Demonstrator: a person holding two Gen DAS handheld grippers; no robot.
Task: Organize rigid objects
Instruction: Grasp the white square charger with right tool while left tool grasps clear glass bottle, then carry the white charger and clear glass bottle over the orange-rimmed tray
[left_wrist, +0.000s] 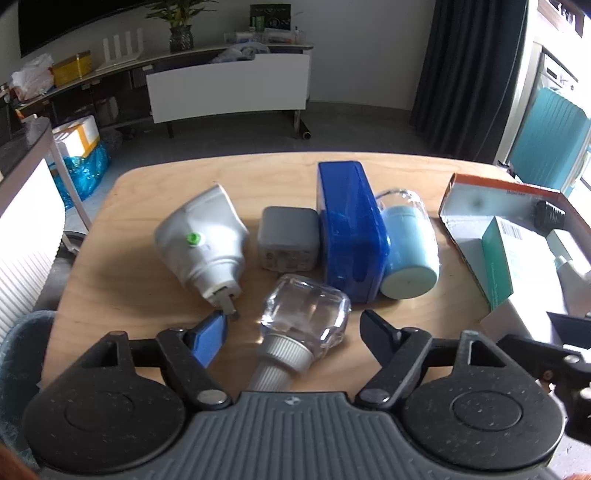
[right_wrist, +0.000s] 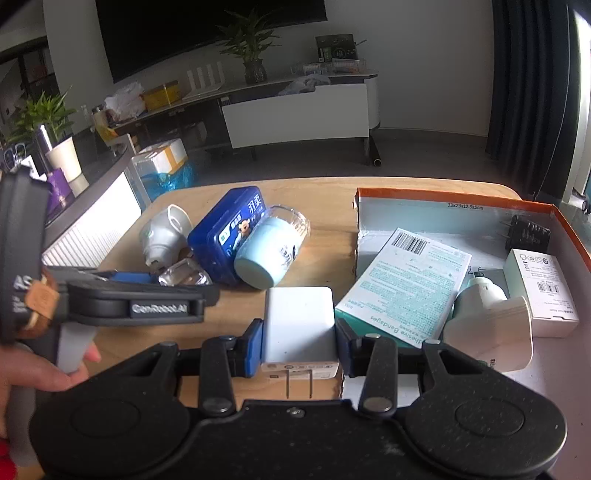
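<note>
We hold a white charger (right_wrist: 300, 325) in the right gripper (right_wrist: 300, 347): the blue fingers (right_wrist: 254, 347) press on its two flat sides, with the plug prongs pointing back toward us. It hangs over the bench (right_wrist: 325, 206) just beside the near left corner of the orange-rimmed box (right_wrist: 461, 192), where a pack of bandages (right_wrist: 406, 280), a white carton (right_wrist: 543, 291) and a black adapter (right_wrist: 528, 233) already lie. The charger looks light and stiff, with smooth plastic faces, so a squeeze across the broad sides should carry it without crushing; the prongs are best left alone.

The left gripper (left_wrist: 295, 326) stands open around a small glass bottle (left_wrist: 308, 314) lying on its side on the bench, its ribbed white cap (left_wrist: 282, 360) toward us. The blue pad of the left finger (left_wrist: 208, 339) and the black right finger (left_wrist: 378, 332) sit on either side of the bottle, apart from it. We judge the glass slippery, fragile and inclined to roll, so a gentle hold across the flat-sided body, or on the ribbed cap, suits it best.

Beyond it lie a grey plug-in vaporiser (left_wrist: 201, 240), a grey adapter (left_wrist: 289, 238), a blue tin (left_wrist: 351, 232) and a pale blue jar (left_wrist: 408, 247), waiting to be sorted.
</note>
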